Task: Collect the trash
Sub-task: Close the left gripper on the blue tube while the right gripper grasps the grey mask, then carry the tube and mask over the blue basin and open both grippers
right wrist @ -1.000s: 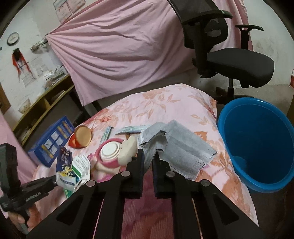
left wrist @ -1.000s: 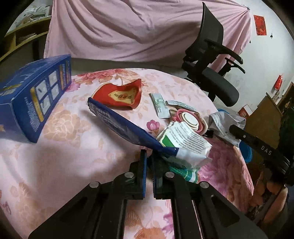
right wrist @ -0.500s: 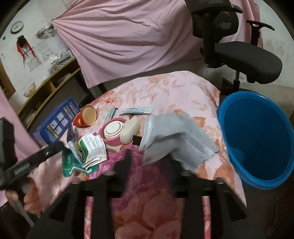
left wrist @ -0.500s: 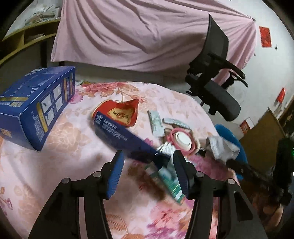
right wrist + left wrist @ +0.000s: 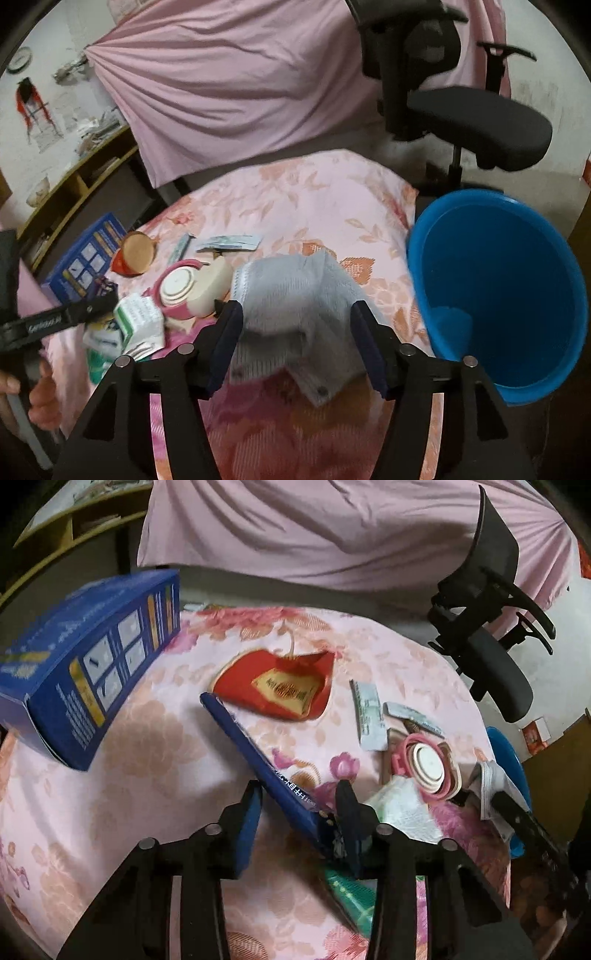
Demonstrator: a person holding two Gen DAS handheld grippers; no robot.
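Observation:
In the left wrist view my left gripper (image 5: 299,797) is open, its jaws on either side of a long dark blue wrapper (image 5: 258,753) lying on the flowered table. A white and green crumpled packet (image 5: 402,808) lies right of it. In the right wrist view my right gripper (image 5: 295,314) is open around a grey face mask (image 5: 295,295) that rests on the table between the jaws. A blue bin (image 5: 502,288) stands to the right, below the table edge.
A blue box (image 5: 85,664), a red packet (image 5: 280,686), white sachets (image 5: 369,716) and a pink and white lid (image 5: 428,764) lie on the table. A black office chair (image 5: 461,103) stands behind. The left gripper shows in the right wrist view (image 5: 62,317).
Both grippers have opened from shut. The left one let go of the blue wrapper and the right one let go of the mask; both have drawn back a little.

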